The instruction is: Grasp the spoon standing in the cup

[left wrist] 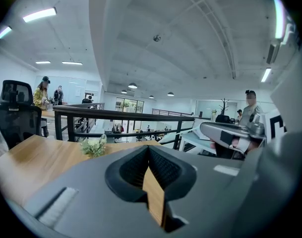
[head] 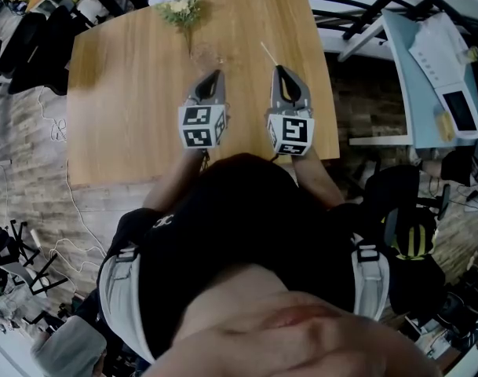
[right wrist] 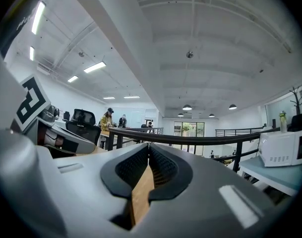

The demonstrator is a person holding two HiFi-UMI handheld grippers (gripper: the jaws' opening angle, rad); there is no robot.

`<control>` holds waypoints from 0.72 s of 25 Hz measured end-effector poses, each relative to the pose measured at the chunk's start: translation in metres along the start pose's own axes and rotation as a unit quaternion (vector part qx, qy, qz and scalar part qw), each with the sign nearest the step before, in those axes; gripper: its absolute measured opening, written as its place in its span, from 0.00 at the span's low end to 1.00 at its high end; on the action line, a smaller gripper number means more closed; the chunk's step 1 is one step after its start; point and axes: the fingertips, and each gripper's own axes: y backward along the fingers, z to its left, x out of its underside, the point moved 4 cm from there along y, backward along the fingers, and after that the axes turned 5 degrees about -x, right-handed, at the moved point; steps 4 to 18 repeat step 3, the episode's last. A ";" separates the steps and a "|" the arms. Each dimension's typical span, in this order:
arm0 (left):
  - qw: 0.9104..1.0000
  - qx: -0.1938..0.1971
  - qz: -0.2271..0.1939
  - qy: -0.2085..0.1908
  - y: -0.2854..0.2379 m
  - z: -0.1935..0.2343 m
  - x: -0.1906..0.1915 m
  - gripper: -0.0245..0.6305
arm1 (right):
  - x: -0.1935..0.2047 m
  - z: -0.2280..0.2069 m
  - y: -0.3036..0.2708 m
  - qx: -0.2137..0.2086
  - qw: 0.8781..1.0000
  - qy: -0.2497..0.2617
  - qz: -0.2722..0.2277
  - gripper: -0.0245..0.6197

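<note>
Shut and empty, the left claw (head: 217,74) and right claw (head: 280,69) lie on the worktop (head: 129,93), staged for what looks like the spoon (head: 268,52) at twelve o'clock.

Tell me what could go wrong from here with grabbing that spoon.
1. The right gripper is shut and empty; pushed forward like this it would likely knock the spoon, the thin pale handle just beyond its tip, rather than grip it.
2. Neither gripper view shows the spoon, so aiming may be off.
3. The left gripper, also shut, points toward the flowers and could bump them.
</note>
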 end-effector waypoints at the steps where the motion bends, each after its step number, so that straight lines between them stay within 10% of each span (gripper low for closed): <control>1: 1.000 0.000 -0.001 0.000 0.001 0.000 0.000 0.06 | 0.001 0.001 0.000 -0.001 1.000 -0.001 0.001 0.05; 18: 1.000 0.000 -0.002 0.000 0.002 0.000 0.000 0.06 | 0.002 0.002 0.001 -0.001 1.000 -0.003 0.004 0.05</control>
